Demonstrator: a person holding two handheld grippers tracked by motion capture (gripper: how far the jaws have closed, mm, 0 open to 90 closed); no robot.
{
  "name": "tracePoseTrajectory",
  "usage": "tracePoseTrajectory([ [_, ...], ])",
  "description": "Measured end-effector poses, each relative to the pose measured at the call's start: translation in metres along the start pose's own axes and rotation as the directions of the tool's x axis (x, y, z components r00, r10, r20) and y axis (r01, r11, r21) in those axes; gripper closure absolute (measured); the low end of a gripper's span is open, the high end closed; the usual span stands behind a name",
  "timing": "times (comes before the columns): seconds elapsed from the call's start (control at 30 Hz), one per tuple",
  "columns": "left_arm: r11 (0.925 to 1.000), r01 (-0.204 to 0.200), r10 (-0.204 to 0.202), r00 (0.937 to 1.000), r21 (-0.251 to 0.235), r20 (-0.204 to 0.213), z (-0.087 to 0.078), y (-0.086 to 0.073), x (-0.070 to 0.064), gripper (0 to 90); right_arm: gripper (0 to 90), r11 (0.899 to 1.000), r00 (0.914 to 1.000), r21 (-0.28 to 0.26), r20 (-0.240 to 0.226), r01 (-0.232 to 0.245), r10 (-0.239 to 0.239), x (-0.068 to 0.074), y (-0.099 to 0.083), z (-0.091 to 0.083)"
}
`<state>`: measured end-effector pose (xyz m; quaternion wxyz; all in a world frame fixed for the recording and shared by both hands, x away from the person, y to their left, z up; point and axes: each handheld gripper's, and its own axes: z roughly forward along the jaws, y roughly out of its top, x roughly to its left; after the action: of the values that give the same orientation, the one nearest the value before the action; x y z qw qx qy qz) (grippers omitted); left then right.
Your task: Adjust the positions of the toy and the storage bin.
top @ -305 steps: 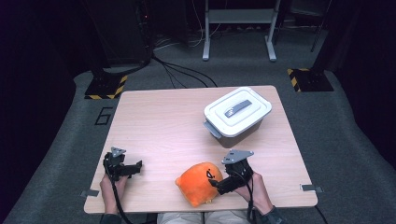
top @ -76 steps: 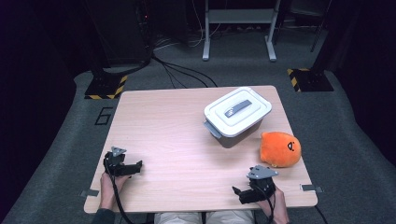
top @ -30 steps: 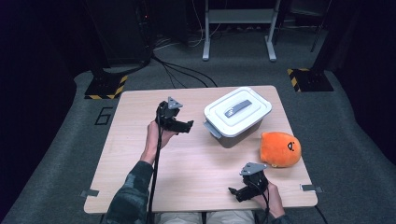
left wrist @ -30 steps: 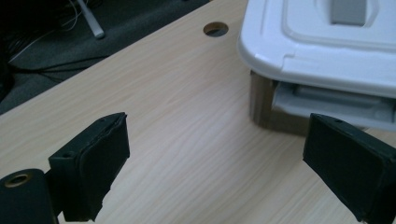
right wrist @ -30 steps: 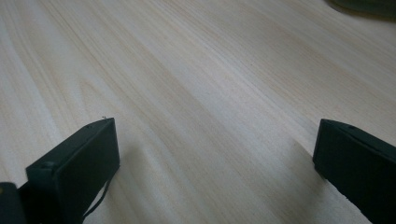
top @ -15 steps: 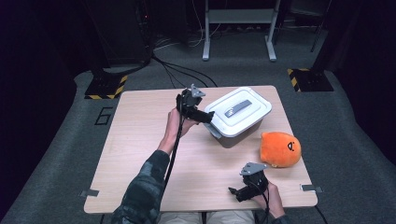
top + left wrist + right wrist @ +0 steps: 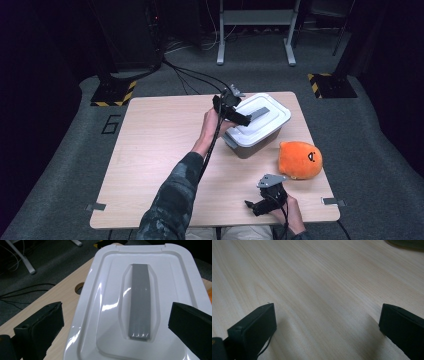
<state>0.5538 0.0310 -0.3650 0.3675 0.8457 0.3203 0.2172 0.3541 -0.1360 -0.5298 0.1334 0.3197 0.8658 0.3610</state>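
Step in hand looks like grabbing the lid handle to open the box: left gripper (image 7: 243,119) hovers over the white lid (image 7: 261,119) of the grey box (image 7: 252,145), which sits at the table's (image 7: 150,150) far right part, just behind the orange plush toy (image 7: 300,159). To do it well, imo: line the jaws up so they straddle the grey handle strip (image 7: 140,300) across its narrow width, not along its length, drop straight down into the recess around it, then close and lift evenly so the lid doesn't tilt or drag the box (lid is glossy, could slip). In the left gripper view the left gripper (image 7: 115,322) has jaws spread wide, one either side of the lid, touching nothing, nothing held; handle sits between them but nearer the right-hand jaw, so a small shift is needed. Right gripper (image 7: 260,204) rests low at the near table edge, well apart from box and toy; in the right gripper view the right gripper (image 7: 325,322) is also wide open, holds nothing, bare wood between the jaws.
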Motion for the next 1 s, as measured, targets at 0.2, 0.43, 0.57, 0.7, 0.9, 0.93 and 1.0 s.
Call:
tracePoseTrajectory([
  [0.2, 0.9994, -0.009, 0.008, 0.9999, 0.033, 0.012, 0.023, 0.009, -0.011, 0.8, 1.3, 1.000, 1.0000, -0.004, -0.001, 0.003, -0.003, 0.000, 0.000, 0.000],
  [0.43, 0.9979, -0.052, 0.050, 0.9977, 0.039, 0.047, 0.039, 0.012, -0.020, 38.4, 2.1, 1.000, 1.0000, -0.005, 0.000, -0.006, 0.006, 0.000, 0.000, 0.000],
  [0.57, 0.9982, -0.049, 0.047, 0.9969, 0.034, 0.063, 0.043, 0.012, -0.019, 49.0, 2.2, 1.000, 1.0000, -0.006, -0.001, -0.001, 0.001, 0.000, 0.000, -0.001],
  [0.7, 0.9977, -0.064, 0.061, 0.9928, 0.021, 0.103, 0.042, 0.010, -0.019, 64.1, 2.5, 1.000, 1.0000, -0.008, 0.002, -0.002, 0.002, 0.000, 0.000, 0.000],
  [0.9, 0.9977, -0.063, 0.061, 0.9937, 0.025, 0.094, 0.041, 0.008, -0.022, 66.0, 2.9, 1.000, 1.0000, -0.008, 0.003, -0.003, 0.003, -0.001, 0.000, -0.001],
  [0.93, 0.9978, -0.062, 0.060, 0.9937, 0.025, 0.095, 0.040, 0.008, -0.021, 66.0, 3.0, 1.000, 1.0000, -0.009, 0.003, -0.004, 0.004, -0.001, 0.000, -0.001],
  [1.0, 0.9983, -0.054, 0.052, 0.9940, 0.022, 0.096, 0.040, 0.007, -0.020, 66.1, 3.0, 1.000, 1.0000, -0.008, 0.003, -0.004, 0.004, -0.001, 0.000, -0.001],
])
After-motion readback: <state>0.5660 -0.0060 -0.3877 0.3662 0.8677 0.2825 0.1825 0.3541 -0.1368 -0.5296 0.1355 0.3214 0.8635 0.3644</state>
